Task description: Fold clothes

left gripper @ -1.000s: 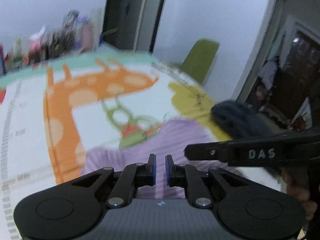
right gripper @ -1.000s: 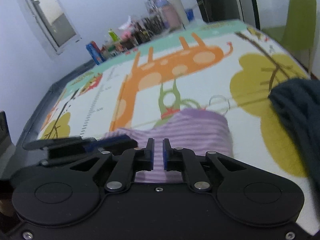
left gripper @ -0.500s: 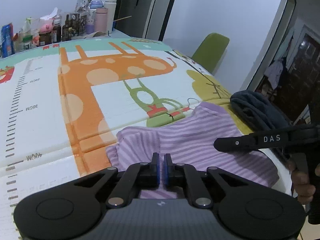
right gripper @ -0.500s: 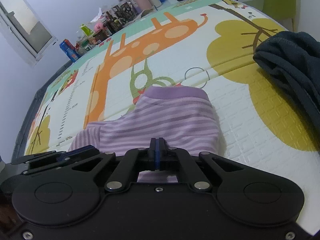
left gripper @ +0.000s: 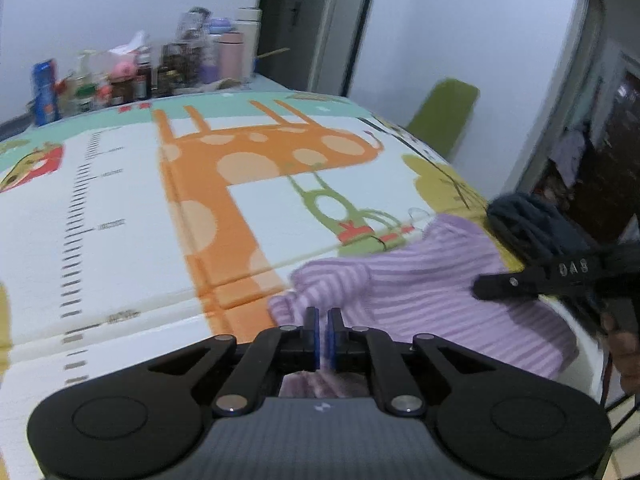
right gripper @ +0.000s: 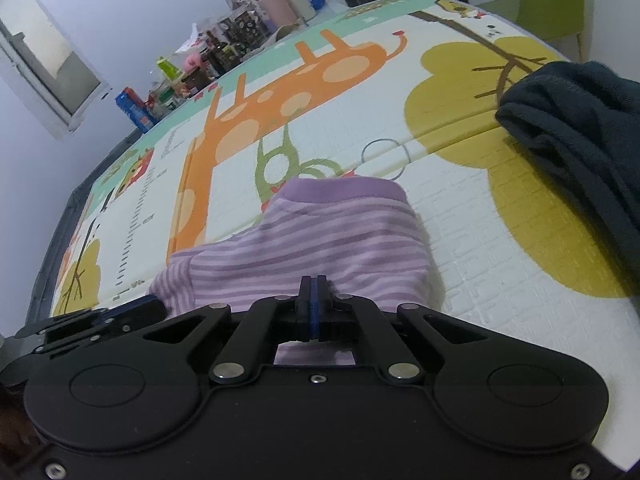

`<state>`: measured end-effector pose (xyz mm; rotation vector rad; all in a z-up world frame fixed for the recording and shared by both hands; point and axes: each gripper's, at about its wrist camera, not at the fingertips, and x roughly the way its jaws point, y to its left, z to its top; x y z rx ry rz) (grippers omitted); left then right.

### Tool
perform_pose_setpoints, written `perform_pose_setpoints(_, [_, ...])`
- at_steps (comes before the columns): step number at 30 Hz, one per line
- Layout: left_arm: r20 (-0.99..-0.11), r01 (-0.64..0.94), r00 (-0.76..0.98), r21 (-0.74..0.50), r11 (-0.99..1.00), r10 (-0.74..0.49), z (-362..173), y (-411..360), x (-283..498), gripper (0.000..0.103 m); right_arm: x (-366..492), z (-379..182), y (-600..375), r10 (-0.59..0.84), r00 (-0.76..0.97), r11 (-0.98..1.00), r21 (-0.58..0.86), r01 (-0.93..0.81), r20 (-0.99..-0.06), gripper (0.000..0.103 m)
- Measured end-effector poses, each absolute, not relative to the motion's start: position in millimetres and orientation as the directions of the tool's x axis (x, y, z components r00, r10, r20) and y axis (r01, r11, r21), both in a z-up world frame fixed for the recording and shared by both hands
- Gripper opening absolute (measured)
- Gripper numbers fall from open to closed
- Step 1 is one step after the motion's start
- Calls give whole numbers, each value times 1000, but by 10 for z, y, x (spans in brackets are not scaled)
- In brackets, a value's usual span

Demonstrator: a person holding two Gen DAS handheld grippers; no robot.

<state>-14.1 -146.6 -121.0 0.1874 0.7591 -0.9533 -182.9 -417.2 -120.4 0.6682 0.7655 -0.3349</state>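
Garment: purple striped garment (right gripper: 320, 240) lying on the giraffe-print mat (right gripper: 460, 240) that covers the surface, at its near edge, plain purple hem band turned to the far side.
Long axis: runs roughly away from both grippers, from near edge to far hem band; looser bunched cloth trails off to the left of the main body.
Right gripper (right gripper: 313, 312): fingers shut flat together at the garment's near edge, the tips sunk in striped cloth; judged to be pinching a thin layer there.
Left gripper (left gripper: 322, 330): fingers nearly shut, a narrow slit left, purple cloth showing in the slit and under them; judged gripping the near-left bunched corner.
Relation between hands: both at the same near edge, left one on the left corner, right one just beside it toward the middle; neither clearly nearer.
Coming move, as a guess: near edge carried forward over the body toward the hem band, both hands travelling along the long axis together.
Dark garment (right gripper: 580, 128): heaped to the right, apart from the purple one.
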Motion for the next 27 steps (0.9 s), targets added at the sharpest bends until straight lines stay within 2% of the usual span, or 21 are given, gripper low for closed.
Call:
perform_pose_setpoints(2, [-634,776,400,-149,612,-662,-1121,-1422,-150,17,-1860,-1127,-4169,-63,684,750,418,514,-727,0])
perform_pose_setpoints(12, [-574,829,346,-184,528,-743,-784,-1796,-168,17,-1771,-628,-4240,-114,763,774,424,470,-637,2])
perform_pose_setpoints(20, [-665,847,227,-227,482,-711,-998,-2227,-189,18,-1478,-746,-4199,-86,733,783,410,469,-674,2])
perform_pose_setpoints(27, [-727,846,206,-203,492,-655,-1253,-2286,-178,18,-1373,-1005,-4209,-73,685,772,394,499,-725,2])
